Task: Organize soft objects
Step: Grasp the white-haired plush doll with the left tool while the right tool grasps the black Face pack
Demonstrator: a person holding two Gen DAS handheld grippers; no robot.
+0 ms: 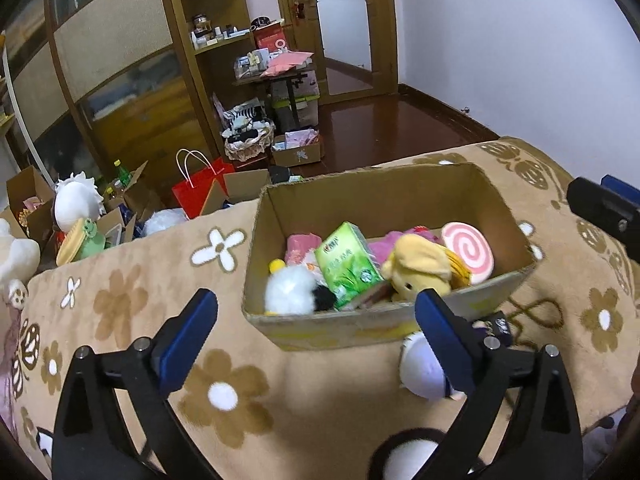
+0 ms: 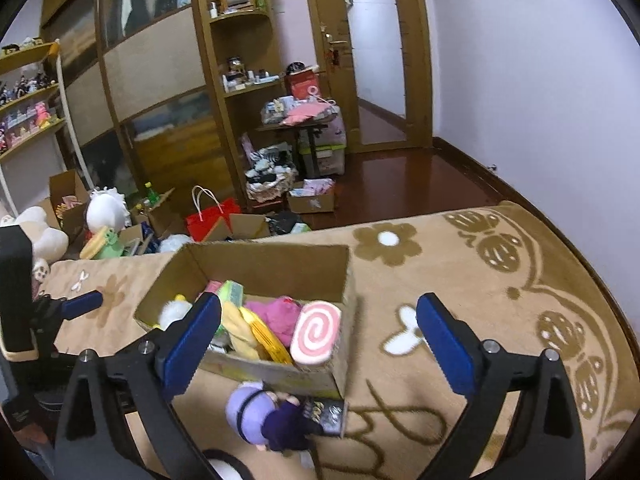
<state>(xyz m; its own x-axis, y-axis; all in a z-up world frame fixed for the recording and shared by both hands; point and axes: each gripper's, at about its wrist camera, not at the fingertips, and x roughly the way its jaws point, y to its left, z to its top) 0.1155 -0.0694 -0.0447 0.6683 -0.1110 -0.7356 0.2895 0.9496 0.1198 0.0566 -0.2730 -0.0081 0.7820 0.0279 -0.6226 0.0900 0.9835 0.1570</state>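
A cardboard box (image 1: pixel 400 196) stands on the flowered brown blanket (image 1: pixel 132 292). It holds a pink swirl plush (image 1: pixel 468 252), a yellow plush (image 1: pixel 420 268), a green tissue pack (image 1: pixel 348 264) and a white and black plush (image 1: pixel 292 292). A small purple-haired doll (image 2: pixel 268 412) lies on the blanket in front of the box, beside a dark packet (image 2: pixel 326 414). My left gripper (image 1: pixel 316 340) is open and empty, just before the box. My right gripper (image 2: pixel 320 340) is open and empty above the box's near right corner (image 2: pixel 340 360).
A black and white plush (image 1: pixel 408 456) lies at the near edge. Beyond the blanket the floor holds open boxes (image 1: pixel 296 152), a red bag (image 1: pixel 200 188), plush toys (image 1: pixel 78 200) and a basket (image 1: pixel 248 140). Wardrobe and shelves stand behind; a doorway is at back right.
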